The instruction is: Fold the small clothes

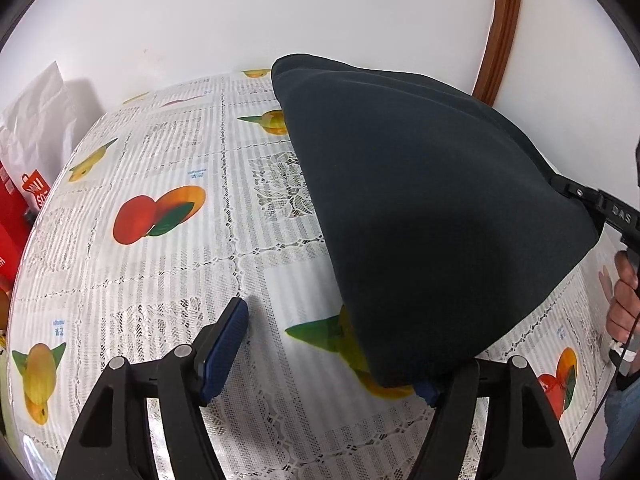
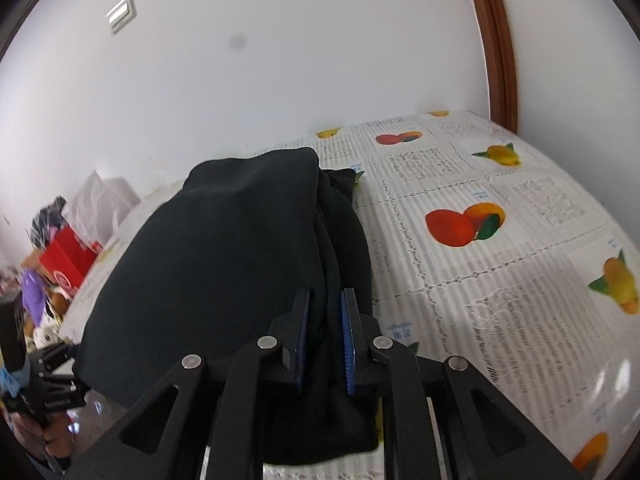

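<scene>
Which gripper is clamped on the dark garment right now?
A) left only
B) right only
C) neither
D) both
B: the right gripper has its blue pads closed on a bunched fold of the garment, while the left gripper stands wide open, the cloth only draped over one finger.

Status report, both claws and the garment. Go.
Left claw open, dark garment draped over one finger. Right claw shut on its bunched edge. Garment lifted above fruit-print tablecloth. Nothing obstructing.
</scene>
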A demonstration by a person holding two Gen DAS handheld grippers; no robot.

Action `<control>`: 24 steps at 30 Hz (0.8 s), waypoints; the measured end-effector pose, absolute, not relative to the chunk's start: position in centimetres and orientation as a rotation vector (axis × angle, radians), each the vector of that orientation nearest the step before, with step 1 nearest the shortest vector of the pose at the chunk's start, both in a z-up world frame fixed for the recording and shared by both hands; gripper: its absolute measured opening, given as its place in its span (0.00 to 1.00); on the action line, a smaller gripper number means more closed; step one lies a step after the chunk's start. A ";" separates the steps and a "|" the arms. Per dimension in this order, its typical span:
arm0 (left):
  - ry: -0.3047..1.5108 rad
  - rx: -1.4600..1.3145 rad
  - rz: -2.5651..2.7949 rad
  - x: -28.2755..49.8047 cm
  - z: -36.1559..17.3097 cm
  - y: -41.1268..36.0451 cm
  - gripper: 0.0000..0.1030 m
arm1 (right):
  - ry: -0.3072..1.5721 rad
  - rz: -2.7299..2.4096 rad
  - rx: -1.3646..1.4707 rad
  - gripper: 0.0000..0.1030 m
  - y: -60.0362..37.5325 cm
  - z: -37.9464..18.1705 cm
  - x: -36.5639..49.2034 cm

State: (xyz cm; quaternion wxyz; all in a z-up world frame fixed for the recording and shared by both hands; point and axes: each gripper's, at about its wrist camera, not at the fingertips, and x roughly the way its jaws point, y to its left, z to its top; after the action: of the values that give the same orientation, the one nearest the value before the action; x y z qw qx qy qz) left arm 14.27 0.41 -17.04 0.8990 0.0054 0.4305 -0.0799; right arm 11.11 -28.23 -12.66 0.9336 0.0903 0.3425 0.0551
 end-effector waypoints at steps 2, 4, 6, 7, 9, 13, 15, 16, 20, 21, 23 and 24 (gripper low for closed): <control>0.890 0.011 -0.162 14.3 -17.2 0.5 0.70 | 0.700 0.105 0.154 0.15 -28.3 -12.4 10.3; 0.885 0.019 -0.160 14.2 -17.2 0.4 0.70 | 0.698 0.119 0.134 0.15 -28.7 -12.1 9.5; 0.878 0.022 -0.167 14.1 -17.2 0.4 0.70 | 0.688 0.136 0.152 0.20 -28.9 -11.7 9.5; 0.877 0.020 -0.180 14.0 -17.1 0.4 0.68 | 0.683 0.141 0.161 0.21 -28.8 -11.5 9.5; 0.879 0.017 -0.212 13.6 -16.9 -0.1 0.68 | 0.679 0.159 0.175 0.27 -28.7 -11.2 9.7; 0.859 0.074 -0.208 13.8 -16.7 -1.9 0.69 | 0.704 0.138 0.205 0.30 -28.3 -12.2 11.7; 0.864 0.081 -0.177 14.3 -16.8 -2.2 0.70 | 0.726 0.131 0.255 0.24 -28.4 -13.0 12.8; 0.871 0.071 -0.170 14.4 -16.8 -2.2 0.70 | 0.732 0.121 0.267 0.10 -28.3 -13.2 13.2; 0.887 0.013 -0.165 14.4 -17.2 -1.3 0.71 | 0.594 0.148 0.266 0.07 -28.8 -11.3 11.3; 0.887 0.015 -0.160 14.3 -17.2 -1.3 0.71 | 0.577 0.151 0.291 0.07 -29.3 -11.1 10.9; 0.887 0.018 -0.150 14.3 -17.2 -1.4 0.71 | 0.596 0.123 0.305 0.07 -29.6 -11.8 10.8; 0.887 0.020 -0.147 14.3 -17.2 -1.4 0.71 | 0.631 0.110 0.281 0.07 -29.4 -12.5 11.2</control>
State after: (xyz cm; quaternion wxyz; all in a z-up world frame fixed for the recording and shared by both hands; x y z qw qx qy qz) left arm 14.31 -1.42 -17.22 0.9005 0.0098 0.4289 -0.0712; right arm 11.17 -29.38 -12.45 0.9396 0.1376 0.3089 0.0540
